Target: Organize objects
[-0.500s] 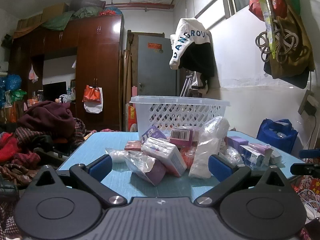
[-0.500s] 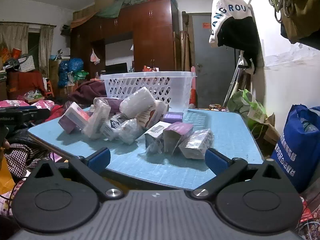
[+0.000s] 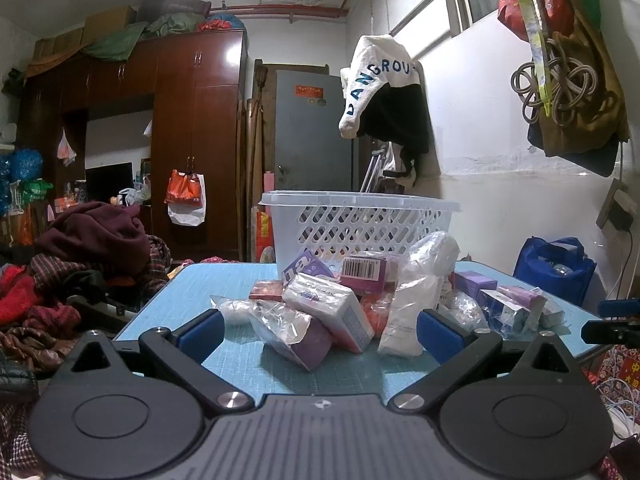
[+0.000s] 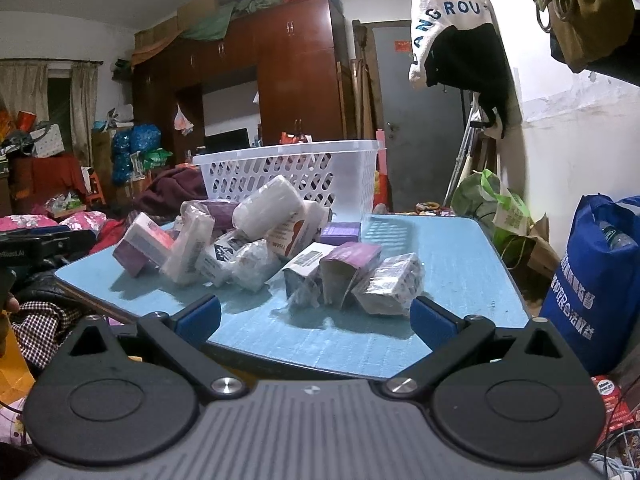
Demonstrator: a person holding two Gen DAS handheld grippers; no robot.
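Note:
A pile of small packages lies on the blue table [image 3: 224, 284]: a purple wrapped box [image 3: 298, 336], a white-pink box [image 3: 332, 308] and a white plastic bag [image 3: 416, 300]. A white plastic basket [image 3: 360, 224] stands behind them. My left gripper [image 3: 320, 332] is open and empty just short of the pile. In the right wrist view the pile shows purple cartons [image 4: 348, 268], a wrapped box [image 4: 390, 284] and a white roll [image 4: 268, 206] in front of the basket [image 4: 288, 172]. My right gripper [image 4: 316, 316] is open and empty at the table's [image 4: 452, 256] near edge.
A heap of clothes [image 3: 80, 248] lies left of the table. A blue shopping bag [image 4: 600, 280] stands on the floor to the right. A wardrobe [image 3: 192, 140] and a grey door [image 3: 312, 132] are behind. Bags and cords hang on the right wall [image 3: 568, 60].
Both grippers have moved slightly closer to the pile. Both stay open and empty. The packages have not moved.

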